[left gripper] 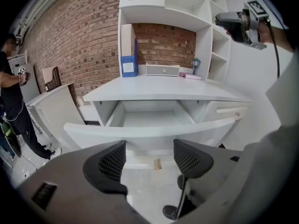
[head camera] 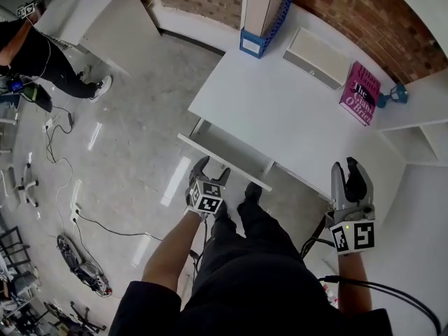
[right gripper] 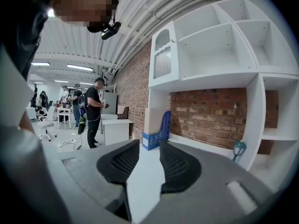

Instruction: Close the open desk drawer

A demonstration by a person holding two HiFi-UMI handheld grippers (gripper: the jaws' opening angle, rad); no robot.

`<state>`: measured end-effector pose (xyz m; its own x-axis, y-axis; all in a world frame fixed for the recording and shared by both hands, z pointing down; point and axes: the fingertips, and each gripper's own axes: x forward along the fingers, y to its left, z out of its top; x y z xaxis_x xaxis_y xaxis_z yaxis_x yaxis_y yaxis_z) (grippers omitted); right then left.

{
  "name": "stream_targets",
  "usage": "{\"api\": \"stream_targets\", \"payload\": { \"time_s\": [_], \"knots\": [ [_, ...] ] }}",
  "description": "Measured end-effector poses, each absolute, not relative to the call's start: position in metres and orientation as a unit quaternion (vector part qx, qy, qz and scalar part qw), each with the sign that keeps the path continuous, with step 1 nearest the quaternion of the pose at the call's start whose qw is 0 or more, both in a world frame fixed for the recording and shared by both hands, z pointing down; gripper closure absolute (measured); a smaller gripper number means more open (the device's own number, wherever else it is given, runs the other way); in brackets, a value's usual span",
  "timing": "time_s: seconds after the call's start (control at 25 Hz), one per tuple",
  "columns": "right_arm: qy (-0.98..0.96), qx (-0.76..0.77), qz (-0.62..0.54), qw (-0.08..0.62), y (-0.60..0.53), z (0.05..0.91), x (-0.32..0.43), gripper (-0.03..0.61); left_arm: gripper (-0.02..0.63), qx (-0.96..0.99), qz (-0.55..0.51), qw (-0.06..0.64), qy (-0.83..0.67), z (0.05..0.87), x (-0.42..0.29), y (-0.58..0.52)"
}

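Drawer (head camera: 225, 151) stands pulled well out from under the white tabletop (head camera: 280, 110), its front panel facing the person. Left tongs (head camera: 212, 172) hang just short of that panel, pointing down at it, jaws spread wide with nothing between them. Right tongs (head camera: 348, 179) hover at the tabletop's near right corner, jaws only slightly apart, gripping nothing.

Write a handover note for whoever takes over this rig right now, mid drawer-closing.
Left tool: jaws open, empty, pointing at the front of the white desk drawer, short of touching it.
Right tool: jaws apart, empty, held near the white desk top.
Done: nothing yet; the drawer is pulled out and looks empty.
Left: press the drawer front in until it sits flush.
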<state>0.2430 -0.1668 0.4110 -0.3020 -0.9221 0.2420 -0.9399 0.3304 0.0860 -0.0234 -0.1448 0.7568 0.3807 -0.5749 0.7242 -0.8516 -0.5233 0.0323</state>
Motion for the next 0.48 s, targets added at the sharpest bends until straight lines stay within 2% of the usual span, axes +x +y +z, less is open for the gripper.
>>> {"api": "stream_targets", "payload": {
  "time_s": [0.48],
  "knots": [
    [-0.813,0.567,0.027,0.128,-0.204,0.408,0.251,0.442,0.298,0.81,0.327,0.201,-0.444,0.757,0.001,-0.191]
  ]
}}
